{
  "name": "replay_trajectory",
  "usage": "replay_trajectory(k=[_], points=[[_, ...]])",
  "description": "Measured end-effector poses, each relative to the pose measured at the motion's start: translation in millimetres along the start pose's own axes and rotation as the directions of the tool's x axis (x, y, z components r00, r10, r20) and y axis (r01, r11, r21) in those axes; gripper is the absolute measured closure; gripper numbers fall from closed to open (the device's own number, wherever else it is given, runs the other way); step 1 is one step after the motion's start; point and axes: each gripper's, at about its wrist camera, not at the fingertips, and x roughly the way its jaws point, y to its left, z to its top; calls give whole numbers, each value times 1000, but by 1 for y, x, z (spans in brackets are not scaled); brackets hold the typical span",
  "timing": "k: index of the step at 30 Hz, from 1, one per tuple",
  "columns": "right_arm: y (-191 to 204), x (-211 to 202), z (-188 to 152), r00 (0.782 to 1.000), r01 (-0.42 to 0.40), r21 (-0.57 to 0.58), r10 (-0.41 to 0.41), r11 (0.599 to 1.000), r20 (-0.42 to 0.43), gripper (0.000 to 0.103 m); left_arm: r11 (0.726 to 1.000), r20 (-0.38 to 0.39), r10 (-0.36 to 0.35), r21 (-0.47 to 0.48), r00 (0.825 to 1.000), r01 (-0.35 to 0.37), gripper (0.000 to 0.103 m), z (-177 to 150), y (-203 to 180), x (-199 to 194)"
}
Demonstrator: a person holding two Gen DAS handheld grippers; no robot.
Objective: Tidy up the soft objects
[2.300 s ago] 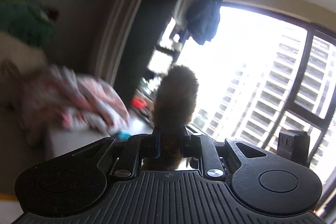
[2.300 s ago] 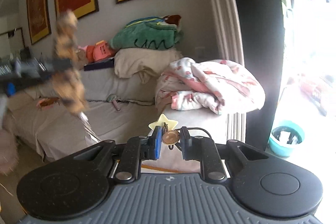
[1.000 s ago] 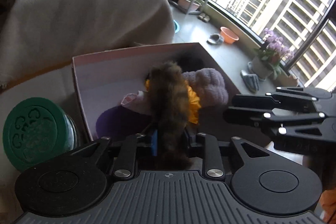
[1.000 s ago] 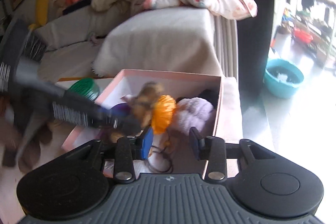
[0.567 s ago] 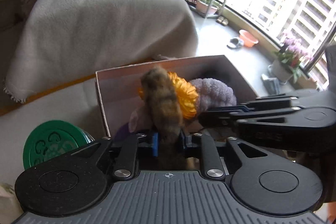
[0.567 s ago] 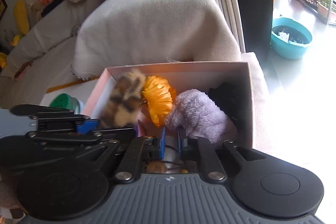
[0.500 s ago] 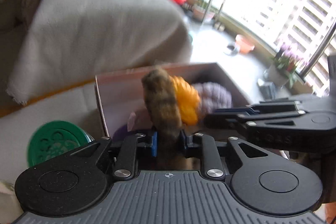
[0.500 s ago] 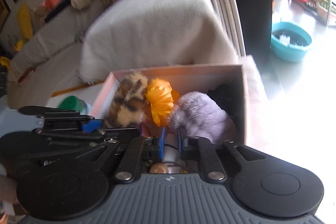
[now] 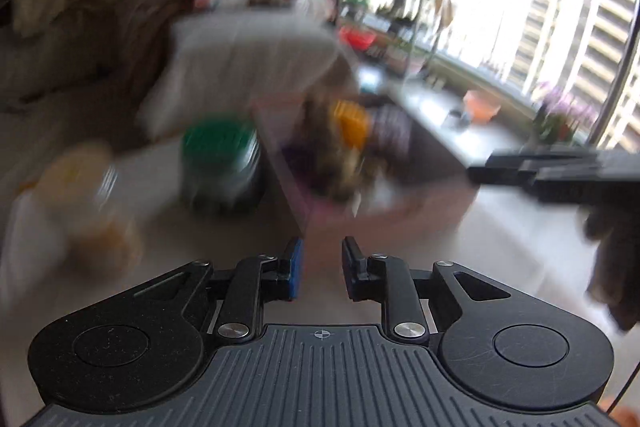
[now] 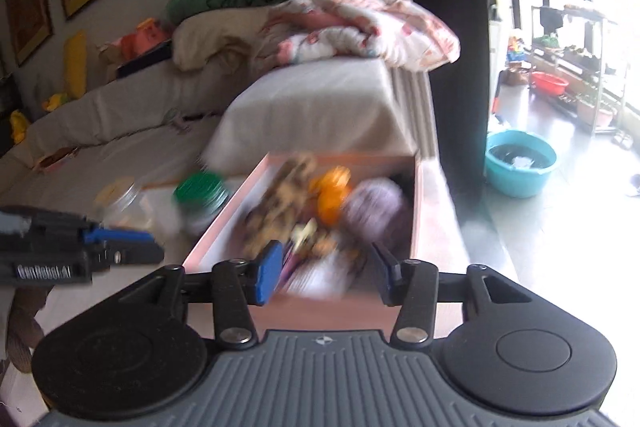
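Nearest in the right wrist view: the right claw, spread wide, nothing between its fingers, hanging just over the near wall of a pink box. In the left wrist view: the left claw, parted by a moderate gap, also holding nothing, just short of the box's near corner.

Inside the box, packed close together: a brown spotted furry toy along the left side, an orange pompom at the middle, a fuzzy lilac ball to the right, something dark in the far right corner. At the near end, some small pale and yellow bits, too blurred to name. Same contents seen from the left claw, heavily smeared: brown toy, orange pompom, lilac ball.

Just left of the box, a green-lidded jar, and beside that a clear jar with a pale lid. All standing on a light tabletop.

Further back, a sofa under a grey cover, piled with a pink patterned quilt, a beige cushion and a green plush. Framed pictures on the wall above. To the right, a dark curtain, a teal basin on the floor, then a bright balcony with shelves.

Soft toys thus ahead of and below both claws, inside the box, touched by neither.
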Motion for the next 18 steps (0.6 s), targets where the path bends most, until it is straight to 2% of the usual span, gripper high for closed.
replay_trajectory(k=[2, 4, 7, 10, 11, 12, 13, 15, 18], points=[[11, 2, -23, 999, -2, 6, 2, 1000, -39, 51, 996, -47, 88, -25, 995, -89, 80, -35, 9, -7], [23, 11, -42, 996, 23, -5, -23, 1000, -82, 51, 986, -67, 141, -79, 988, -146, 80, -61, 19, -9], [39, 26, -60, 993, 29, -24, -32, 999, -114, 51, 971, -69, 159, -170, 985, -168, 80, -81, 29, 0], [45, 41, -72, 986, 47, -30, -51, 998, -158, 49, 968, -4, 160, -196, 987, -158, 75, -85, 24, 8], [46, 39, -76, 990, 55, -42, -60, 998, -130, 46, 968, 9, 153, -201, 988, -148, 67, -84, 21, 10], [46, 40, -78, 987, 78, -52, -84, 996, -136, 40, 970, 19, 144, -202, 989, -137, 56, -81, 17, 13], [47, 40, -79, 987, 86, -63, -94, 994, -127, 39, 972, 25, 137, -197, 990, -130, 49, -78, 11, 17], [47, 42, -80, 986, 104, -80, -114, 991, -122, 38, 975, 32, 138, -179, 990, -130, 27, -74, -2, 22], [45, 46, -80, 982, 145, -103, -156, 984, -103, 30, 971, 60, 169, -184, 984, -155, 14, -75, -18, 30]])
